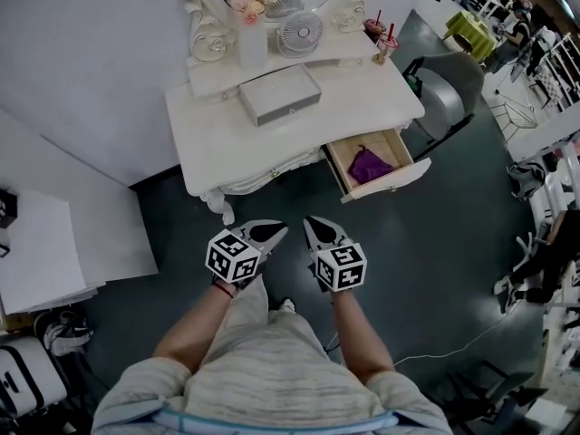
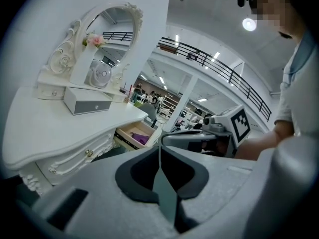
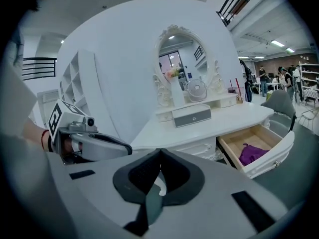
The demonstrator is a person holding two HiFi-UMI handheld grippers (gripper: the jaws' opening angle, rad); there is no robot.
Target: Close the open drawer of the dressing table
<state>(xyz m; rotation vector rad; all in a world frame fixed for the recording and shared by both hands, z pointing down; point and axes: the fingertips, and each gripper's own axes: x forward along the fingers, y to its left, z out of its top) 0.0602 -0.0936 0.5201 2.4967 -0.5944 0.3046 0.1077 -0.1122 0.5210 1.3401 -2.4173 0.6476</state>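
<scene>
To be shut: the drawer [image 1: 396,181], pulled well out at the right end of the dressing table [image 1: 362,98], with a purple cloth [image 1: 370,165] lying on its wooden floor. Not yet touched by either tool.

Likely trouble from here – a push landing near one corner of the front panel, which would probably skew the drawer and jam it partway. Also possible: closed tips sliding off the curved white front, or the cloth riding up and catching at the back edge if shoved in hard. Safer, by the look of it, to press squarely at the middle of the panel, near the knob.

Further out, the left gripper [image 1: 276,232] and the right gripper [image 1: 315,225], side by side low in front of the person's body, near each other and well apart from the drawer. Both clenched tight on nothing – pads together, no gap. Tips aimed toward the table and angled a little downward, forearms stretched out below.
</scene>
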